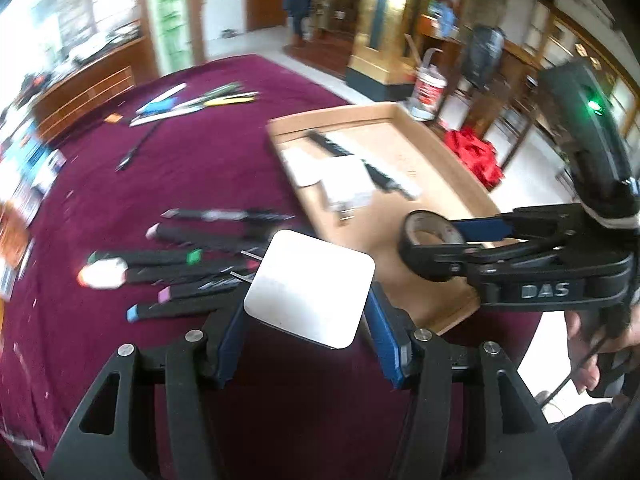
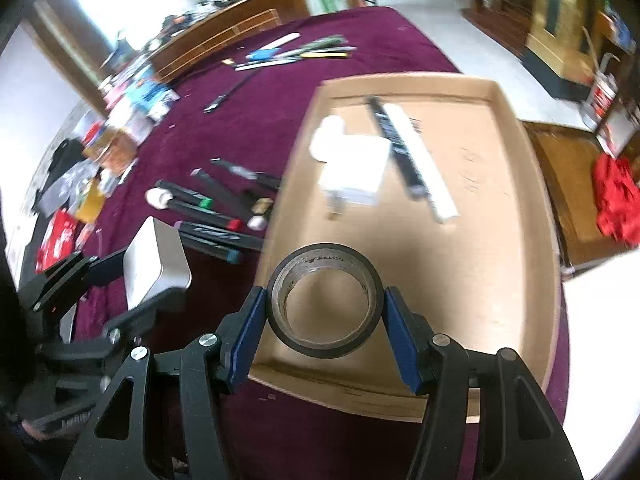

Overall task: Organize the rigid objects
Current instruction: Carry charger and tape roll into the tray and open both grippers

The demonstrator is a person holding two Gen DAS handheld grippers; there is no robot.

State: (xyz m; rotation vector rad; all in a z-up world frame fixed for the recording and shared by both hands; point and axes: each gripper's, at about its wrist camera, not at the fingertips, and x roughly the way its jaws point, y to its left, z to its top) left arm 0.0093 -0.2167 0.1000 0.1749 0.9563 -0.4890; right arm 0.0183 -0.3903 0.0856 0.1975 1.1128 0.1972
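Observation:
My left gripper (image 1: 308, 312) is shut on a flat silver tin (image 1: 310, 288) and holds it above the maroon tablecloth; the tin also shows in the right wrist view (image 2: 154, 264). My right gripper (image 2: 324, 316) is shut on a black tape roll (image 2: 324, 300) and holds it over the near end of the cardboard tray (image 2: 520, 240). The tape roll (image 1: 430, 246) and right gripper also show in the left wrist view, to the right of the tin. In the tray lie a white charger block (image 2: 354, 176), a black strip (image 2: 396, 148) and a white bar (image 2: 420, 160).
Several black markers with coloured caps (image 1: 188, 276) lie on the maroon cloth (image 1: 200, 168) left of the tray. More pens and rulers (image 1: 192, 102) lie at the far end. Packets and clutter (image 2: 112, 136) sit at the table's left edge. A red heap (image 2: 616, 196) lies on the floor.

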